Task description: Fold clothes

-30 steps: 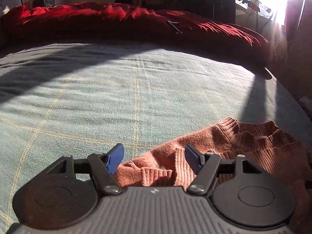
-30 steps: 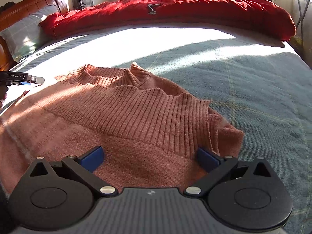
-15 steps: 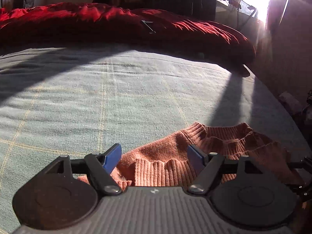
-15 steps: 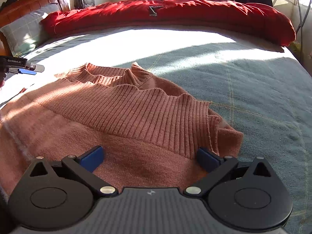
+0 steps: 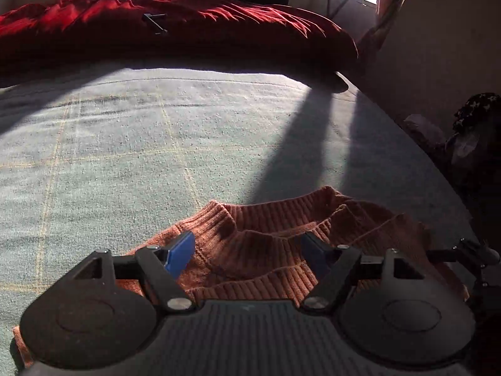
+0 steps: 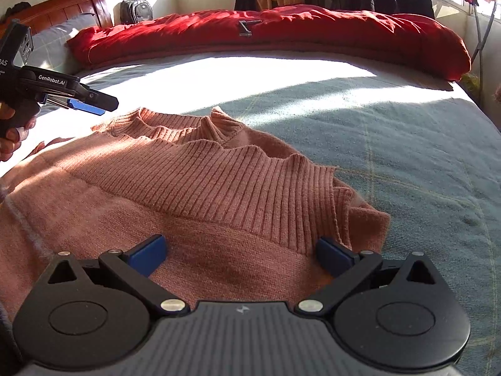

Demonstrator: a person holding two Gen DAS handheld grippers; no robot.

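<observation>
Pink ribbed sweater lies partly folded on the grey-green bed cover, ribbed hem doubled over the body, collar toward the red duvet along the far edge. Right gripper sits low over the near part of the sweater, jaws spread wide with nothing between them; left gripper is also jaws apart and empty, over the collar end. In the right wrist view the left gripper is off the fabric at far left, a hand on its grip.

"GenRobot.AI" — printed on the left claw.
</observation>
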